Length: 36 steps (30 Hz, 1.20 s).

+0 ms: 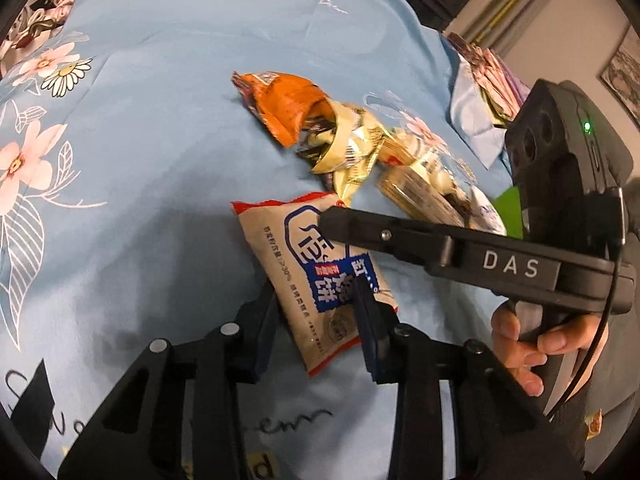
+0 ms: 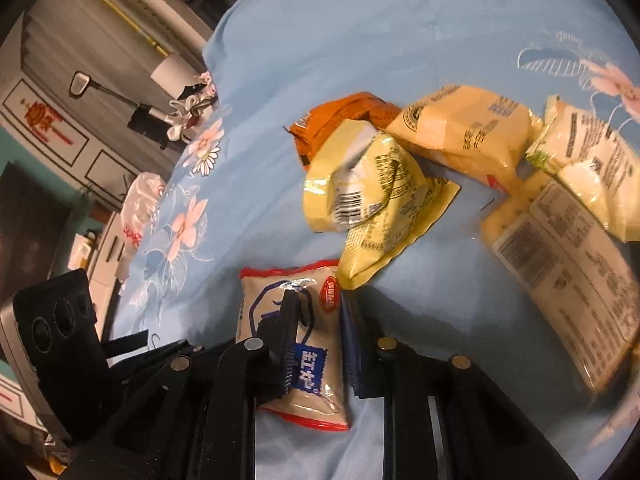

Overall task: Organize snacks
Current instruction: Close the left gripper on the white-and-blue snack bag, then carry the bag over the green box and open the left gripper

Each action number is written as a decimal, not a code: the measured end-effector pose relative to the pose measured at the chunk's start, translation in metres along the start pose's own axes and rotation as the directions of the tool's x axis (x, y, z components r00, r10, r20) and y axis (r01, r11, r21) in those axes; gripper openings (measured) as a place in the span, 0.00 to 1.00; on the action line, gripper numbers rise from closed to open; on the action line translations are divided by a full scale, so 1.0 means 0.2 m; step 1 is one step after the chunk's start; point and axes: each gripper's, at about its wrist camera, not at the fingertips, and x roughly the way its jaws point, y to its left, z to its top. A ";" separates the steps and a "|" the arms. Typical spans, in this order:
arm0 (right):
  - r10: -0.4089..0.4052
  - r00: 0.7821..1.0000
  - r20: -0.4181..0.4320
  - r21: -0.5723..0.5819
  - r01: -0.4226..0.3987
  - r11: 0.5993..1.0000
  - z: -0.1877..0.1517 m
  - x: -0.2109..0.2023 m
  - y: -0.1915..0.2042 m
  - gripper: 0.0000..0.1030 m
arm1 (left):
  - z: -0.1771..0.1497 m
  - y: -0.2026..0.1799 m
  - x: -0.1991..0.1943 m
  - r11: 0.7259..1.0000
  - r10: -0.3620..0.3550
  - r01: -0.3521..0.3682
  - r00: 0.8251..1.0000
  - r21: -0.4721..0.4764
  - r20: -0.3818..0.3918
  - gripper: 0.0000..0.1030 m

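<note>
On a pale blue bedsheet printed with pink flowers (image 1: 140, 128), we are only starting to sort the snacks: a flat beige plastic packet with red sealed edges and a blue label (image 1: 320, 280) is lying on the sheet just in front of a loose heap, and both tools are working on it at once. We are clamping the left gripper (image 1: 316, 320) across the near end of that packet, its pads pressing the packet's two long edges. The right gripper (image 2: 320, 344) is pinching the same packet across its label, jaws nearly together with the film bunched between them; in the left view its black finger crosses the packet's far end. Beyond the packet, the heap is still waiting: a crumpled orange foil bag (image 2: 340, 120) farthest back, glossy yellow pouches (image 2: 368, 188) tumbled against it, and a clear wrapper with a printed white label (image 2: 568, 272) off to the packet's right. We are seeing no box or tidy row anywhere, so in our judgement nearly all of the organizing is left.
</note>
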 end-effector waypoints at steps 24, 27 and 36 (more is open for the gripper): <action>-0.218 0.884 0.414 0.188 0.152 0.970 -0.39 -1.23 -0.29 0.19 | -0.01 -1.09 -0.07 0.919 -0.330 0.301 0.941 0.256 0.077 0.24; -0.260 0.846 0.465 0.256 0.153 0.955 -0.48 -1.41 -0.43 0.19 | 0.01 -1.32 -0.01 0.889 -0.331 0.302 0.943 0.344 0.029 0.25; -0.510 0.750 0.420 0.491 0.285 0.823 -0.70 -1.69 -0.83 0.17 | -0.06 -1.84 0.41 0.825 -0.294 0.335 0.942 0.455 -0.159 0.14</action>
